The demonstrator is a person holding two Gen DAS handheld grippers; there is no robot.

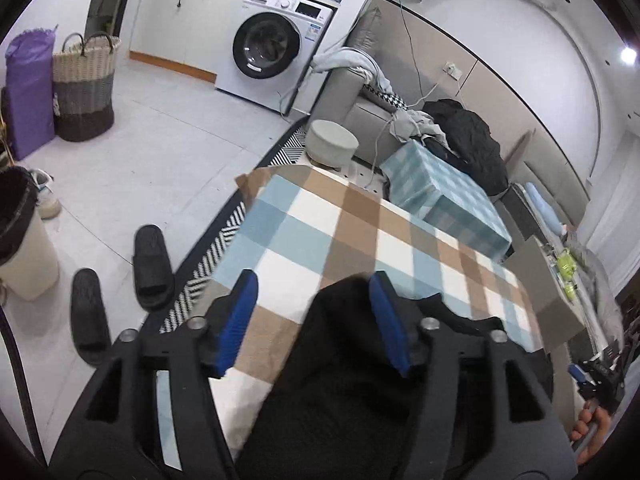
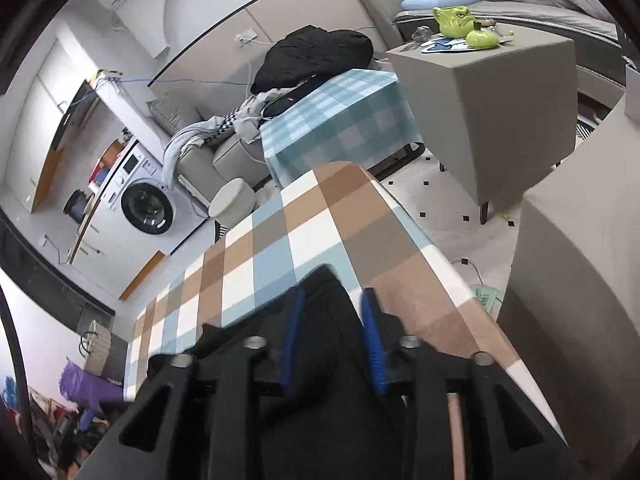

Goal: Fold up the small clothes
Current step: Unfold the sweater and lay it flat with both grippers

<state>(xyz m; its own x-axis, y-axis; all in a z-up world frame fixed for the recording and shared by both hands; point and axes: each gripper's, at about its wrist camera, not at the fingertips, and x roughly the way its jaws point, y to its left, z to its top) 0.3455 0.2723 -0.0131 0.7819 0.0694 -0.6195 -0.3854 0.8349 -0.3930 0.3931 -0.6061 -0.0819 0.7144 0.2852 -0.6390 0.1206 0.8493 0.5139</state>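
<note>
Now your left hand-held gripper [image 1: 314, 322] hangs released over the near part of the bench [image 1: 360, 216], whose top wears a blue, brown and white checked cloth. The black garment [image 1: 340, 380] lies flat on that cloth at the near edge, reaching up between the blue pads [image 1: 236, 320] without either pad pressing on it. Your right hand-held gripper [image 2: 332, 340] is likewise let go, jaws apart, with the same black garment [image 2: 320, 400] spread beneath and between its fingers, toward the bench's near right corner. Beyond the far edge stand a second, teal-checked table [image 1: 440, 192] and a white washing machine [image 1: 276, 44]; two black slippers [image 1: 152, 264] sit on the floor off the left edge
</note>
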